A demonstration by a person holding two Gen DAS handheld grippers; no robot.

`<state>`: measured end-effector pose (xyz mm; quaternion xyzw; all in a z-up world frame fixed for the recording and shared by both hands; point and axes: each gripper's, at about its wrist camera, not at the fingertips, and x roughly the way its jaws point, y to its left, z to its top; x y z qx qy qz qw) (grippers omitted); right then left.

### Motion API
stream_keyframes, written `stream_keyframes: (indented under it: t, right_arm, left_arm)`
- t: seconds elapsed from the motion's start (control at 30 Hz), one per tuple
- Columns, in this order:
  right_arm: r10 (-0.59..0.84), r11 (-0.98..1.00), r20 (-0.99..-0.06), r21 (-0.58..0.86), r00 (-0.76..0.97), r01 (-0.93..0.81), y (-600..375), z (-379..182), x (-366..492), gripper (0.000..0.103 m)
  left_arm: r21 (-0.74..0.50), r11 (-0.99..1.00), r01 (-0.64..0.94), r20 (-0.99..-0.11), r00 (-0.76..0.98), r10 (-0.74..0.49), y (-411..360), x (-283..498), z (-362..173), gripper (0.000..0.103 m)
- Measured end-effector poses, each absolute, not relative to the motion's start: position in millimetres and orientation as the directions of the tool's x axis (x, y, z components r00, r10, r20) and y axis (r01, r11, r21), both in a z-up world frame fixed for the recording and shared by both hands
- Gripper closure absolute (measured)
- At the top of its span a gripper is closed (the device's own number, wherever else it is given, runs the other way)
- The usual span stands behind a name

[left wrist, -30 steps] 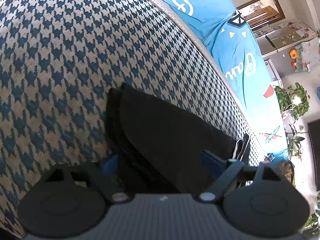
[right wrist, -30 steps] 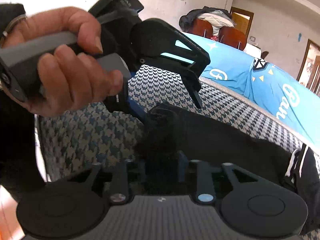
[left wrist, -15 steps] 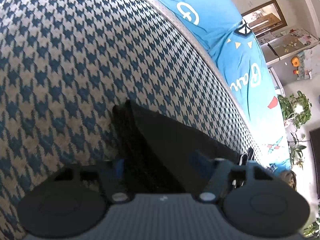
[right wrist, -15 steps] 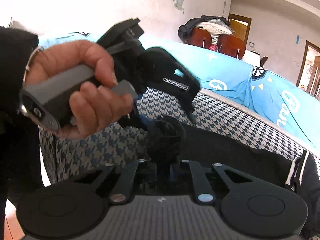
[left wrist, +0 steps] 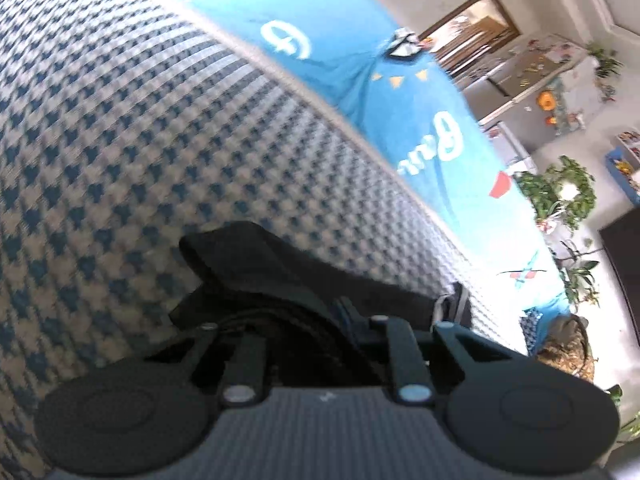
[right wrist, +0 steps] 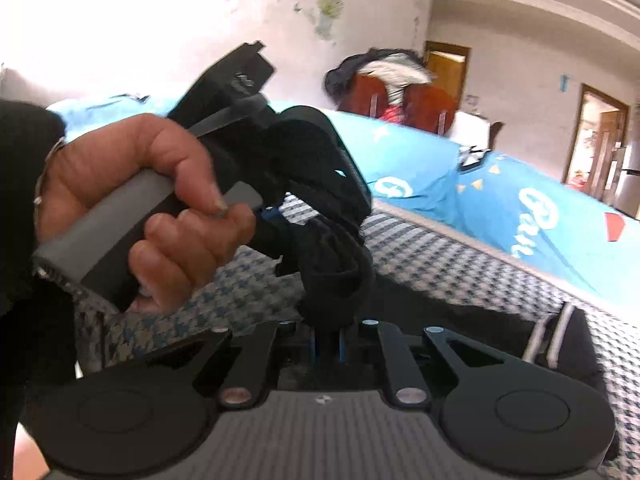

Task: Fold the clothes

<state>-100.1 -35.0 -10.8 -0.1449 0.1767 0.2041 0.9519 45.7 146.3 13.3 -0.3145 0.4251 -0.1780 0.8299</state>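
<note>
A black garment (left wrist: 280, 272) lies on a blue and beige houndstooth cover (left wrist: 160, 120). My left gripper (left wrist: 324, 320) is shut on its near folded edge, which is pulled up off the cover. In the right wrist view a bunch of the same black garment (right wrist: 336, 276) stands up between the pads of my right gripper (right wrist: 328, 344), which is shut on it. Just above and to the left, a hand (right wrist: 140, 208) holds the left gripper (right wrist: 280, 220), with black cloth hanging from it. The garment's white-striped end (right wrist: 556, 340) rests at the right.
A bright blue cloth with white print (left wrist: 360, 80) covers the far side of the houndstooth surface. Behind it stand red-brown chairs (right wrist: 420, 100) draped with clothes. Potted plants (left wrist: 560, 196), a fridge (left wrist: 532, 76) and a doorway (right wrist: 596, 136) lie beyond.
The left jaws went from wide open to shut on the garment's edge. The right jaws closed on the bunch. Both grippers rose, lifting the black cloth off the cover.
</note>
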Motion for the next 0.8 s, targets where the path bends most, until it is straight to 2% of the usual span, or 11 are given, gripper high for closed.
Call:
stream_keyframes:
  t: [0.13, 0.47, 0.67, 0.77, 0.8]
  right_arm:
    - [0.285, 0.904, -0.345, -0.212, 0.894, -0.37, -56.3, 0.1, -104.6, 0.091]
    - [0.084, 0.98, -0.265, -0.152, 0.961, -0.127, -122.7, 17.2, -103.7, 0.091]
    - [-0.023, 1.0, -0.338, 0.001, 0.941, 0.025, -167.9, 9.1, -92.7, 0.091]
    - [-0.047, 0.993, -0.387, 0.085, 0.921, 0.087, -186.4, 3.0, -92.7, 0.091]
    - [-0.056, 0.988, -0.402, 0.111, 0.914, 0.11, -192.1, 0.9, -93.7, 0.091]
  left_arm:
    - [-0.682, 0.726, 0.09, -0.554, 0.585, -0.592, 118.1, 49.3, 32.8, 0.087]
    - [-0.619, 0.734, 0.28, -0.535, 0.535, -0.654, 8.1, 60.0, 73.0, 0.087]
    - [-0.589, 0.733, 0.34, -0.577, 0.459, -0.676, -57.3, 70.6, 57.9, 0.087]
    - [-0.583, 0.733, 0.35, -0.599, 0.425, -0.679, -79.7, 80.3, 44.9, 0.082]
    - [-0.585, 0.732, 0.348, -0.6, 0.421, -0.68, -84.6, 84.2, 41.8, 0.076]
